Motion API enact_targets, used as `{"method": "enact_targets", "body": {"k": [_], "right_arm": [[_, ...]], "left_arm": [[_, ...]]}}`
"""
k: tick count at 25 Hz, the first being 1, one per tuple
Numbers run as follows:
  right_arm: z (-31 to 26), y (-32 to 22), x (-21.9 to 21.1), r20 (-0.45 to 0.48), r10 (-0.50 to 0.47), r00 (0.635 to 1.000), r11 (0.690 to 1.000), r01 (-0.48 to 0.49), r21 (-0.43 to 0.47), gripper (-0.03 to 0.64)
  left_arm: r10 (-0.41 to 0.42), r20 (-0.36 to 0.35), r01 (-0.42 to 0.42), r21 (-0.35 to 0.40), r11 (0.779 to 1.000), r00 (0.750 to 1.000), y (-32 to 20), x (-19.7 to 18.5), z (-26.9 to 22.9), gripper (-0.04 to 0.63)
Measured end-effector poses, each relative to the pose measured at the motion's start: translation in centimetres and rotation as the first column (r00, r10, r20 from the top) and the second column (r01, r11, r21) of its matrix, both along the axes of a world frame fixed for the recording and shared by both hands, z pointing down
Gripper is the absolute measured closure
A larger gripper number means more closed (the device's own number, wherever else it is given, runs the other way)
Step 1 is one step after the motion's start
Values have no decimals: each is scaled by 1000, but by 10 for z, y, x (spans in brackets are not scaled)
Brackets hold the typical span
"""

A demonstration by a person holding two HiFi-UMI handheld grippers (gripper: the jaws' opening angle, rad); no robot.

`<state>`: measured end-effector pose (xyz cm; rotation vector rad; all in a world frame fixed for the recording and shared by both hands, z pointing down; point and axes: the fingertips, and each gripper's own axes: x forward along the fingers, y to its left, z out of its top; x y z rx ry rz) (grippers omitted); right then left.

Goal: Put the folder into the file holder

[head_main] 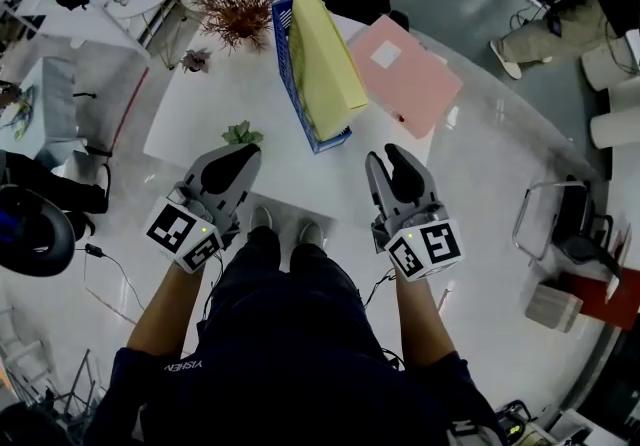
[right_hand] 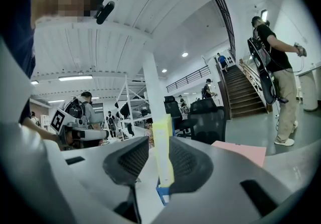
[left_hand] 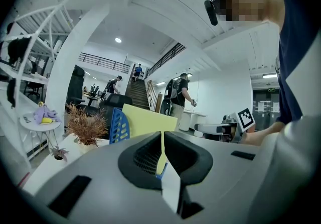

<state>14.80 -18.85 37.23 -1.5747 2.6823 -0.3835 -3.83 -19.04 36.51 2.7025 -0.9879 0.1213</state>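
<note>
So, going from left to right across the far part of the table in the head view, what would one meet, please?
The dried reddish plant → blue file holder with the yellow folder in it → pink folder.

yellow folder (head_main: 322,64) sits in blue file holder (head_main: 284,54) w/ pink folder (head_main: 405,74) flat beside

Bright, even overhead light; fisheye distortion and dark corners in gripper views.

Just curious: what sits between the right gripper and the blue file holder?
Nothing: the head view shows only bare white table between the right gripper and the blue file holder.
</note>
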Motion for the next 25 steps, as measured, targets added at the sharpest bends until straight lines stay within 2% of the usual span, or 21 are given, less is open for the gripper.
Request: {"method": "enact_targets", "body": {"k": [5, 25], "right_arm": [[-7, 1, -1, 28, -12, 1000, 1000, 12, 1, 509], [-11, -3, -12, -9, -38, 999, 999, 38, 4, 568]], "left_arm": [[-6, -6, 6, 7, 1000, 1000, -1, 0, -4, 552], [-18, -22, 18, 16, 1000, 1000, -11, 1, -10, 552]]}}
